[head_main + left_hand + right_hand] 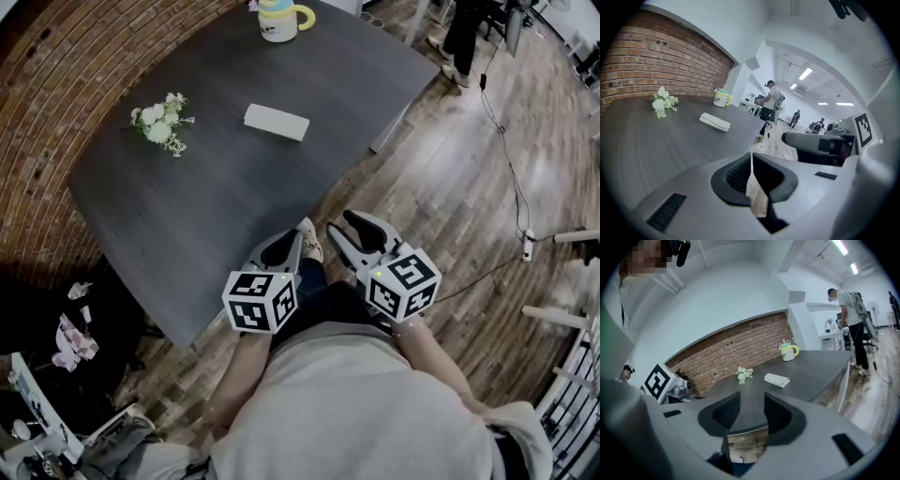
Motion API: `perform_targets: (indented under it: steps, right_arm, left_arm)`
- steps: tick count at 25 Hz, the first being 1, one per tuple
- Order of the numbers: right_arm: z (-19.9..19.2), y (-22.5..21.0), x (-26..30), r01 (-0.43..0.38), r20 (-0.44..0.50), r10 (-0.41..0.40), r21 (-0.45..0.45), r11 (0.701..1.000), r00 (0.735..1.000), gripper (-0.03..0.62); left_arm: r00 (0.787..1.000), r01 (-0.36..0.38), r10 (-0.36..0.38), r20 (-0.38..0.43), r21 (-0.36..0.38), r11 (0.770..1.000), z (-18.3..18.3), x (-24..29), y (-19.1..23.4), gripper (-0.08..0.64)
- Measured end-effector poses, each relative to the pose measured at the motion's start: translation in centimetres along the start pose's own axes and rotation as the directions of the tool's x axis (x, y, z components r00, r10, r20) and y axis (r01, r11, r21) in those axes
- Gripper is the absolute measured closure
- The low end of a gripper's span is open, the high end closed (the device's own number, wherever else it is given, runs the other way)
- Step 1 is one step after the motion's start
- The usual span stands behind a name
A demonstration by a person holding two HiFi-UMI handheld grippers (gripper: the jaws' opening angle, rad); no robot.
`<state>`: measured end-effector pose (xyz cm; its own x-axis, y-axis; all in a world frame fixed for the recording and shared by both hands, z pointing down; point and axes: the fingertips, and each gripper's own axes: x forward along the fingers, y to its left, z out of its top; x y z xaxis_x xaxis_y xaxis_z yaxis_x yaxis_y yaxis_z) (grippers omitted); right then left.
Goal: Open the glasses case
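A: Grippers first, left to right.
B: Left gripper (296, 236) was clenched. Its pads met at the tips with nothing between them. Right gripper (345, 225) was released, jaws apart, also empty. Both hung just off the near edge of the worktop (234, 206), over the wooden floor (450, 197).

A: And the glasses case?
B: Glasses case (277, 122) lay flat on the worktop, well ahead of both grippers. It sat a little left of the left gripper's line and a little right of the right one's. Lid was down, not yet opened.

A: How would it handle?
B: Judged light, with a stiff, smooth, pale shell. It would likely skid on the dark top if nudged. I could not tell from there which long edge opened. My guess: pin one end with one gripper and lift the lid's free edge with the other. Any glasses inside would be fragile, so no hard squeeze.

A: What was around it?
B: A small bunch of white flowers (159, 124) lay ahead and well left of the left gripper, apart from the case. A mug (281, 19) with a yellow handle stood farther ahead, near the far edge. Nothing lay between the grippers and the case. A person (771, 101) stood past the worktop's far end, not in the way.
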<state>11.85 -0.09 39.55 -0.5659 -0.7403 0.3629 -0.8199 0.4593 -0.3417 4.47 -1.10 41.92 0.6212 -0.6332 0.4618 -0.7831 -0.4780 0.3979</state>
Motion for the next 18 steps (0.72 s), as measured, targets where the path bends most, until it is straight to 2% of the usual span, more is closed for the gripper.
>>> perform_targets:
  steps: [7,12,18]
  right_arm:
    - [-0.3,-1.9,1.4,0.005,-0.03,-0.003,0.065,0.998,1.0,0.44]
    - [0.2,-4.3,3.4,-0.009,-0.062,0.014,0.08,0.997,0.998,0.44]
    - [3.5,-7.0,7.6,-0.053,-0.074,0.058,0.066,0.996,0.996,0.426]
  left_arm:
    - [1.0,-0.022,0.021,-0.022,-0.045,0.999,0.3,2.0,1.9,0.531]
    - [0.999,-0.02,0.019,-0.03,-0.061,0.998,1.4,4.5,2.9,0.531]
    - [0.999,-0.039,0.039,-0.009,-0.07,0.997,5.2,8.2,5.1,0.531]
